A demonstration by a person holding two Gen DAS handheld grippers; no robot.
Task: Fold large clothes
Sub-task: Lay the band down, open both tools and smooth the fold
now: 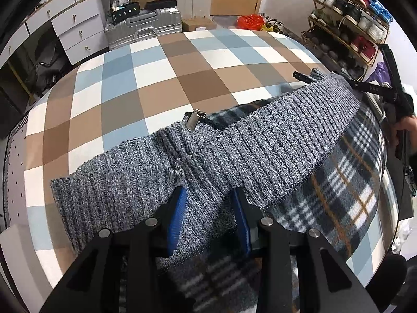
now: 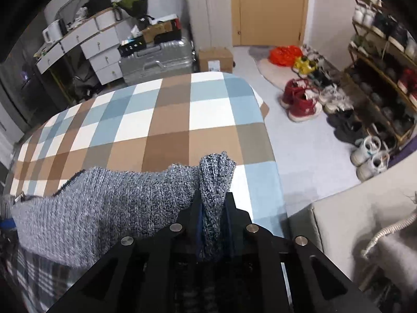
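A grey ribbed knit jacket with a plaid fleece lining and a metal zipper pull lies stretched across the checked table. My left gripper has its blue-padded jaws around a fold of the knit hem. My right gripper is shut on a bunched corner of the knit, held near the table's right edge. The right gripper also shows in the left wrist view, pinching the far end of the hem. The knit spans between both grippers.
Beyond the table stand a white drawer unit, a silver suitcase and a cardboard box. A shoe rack and loose shoes fill the floor at right. A grey sofa is at lower right.
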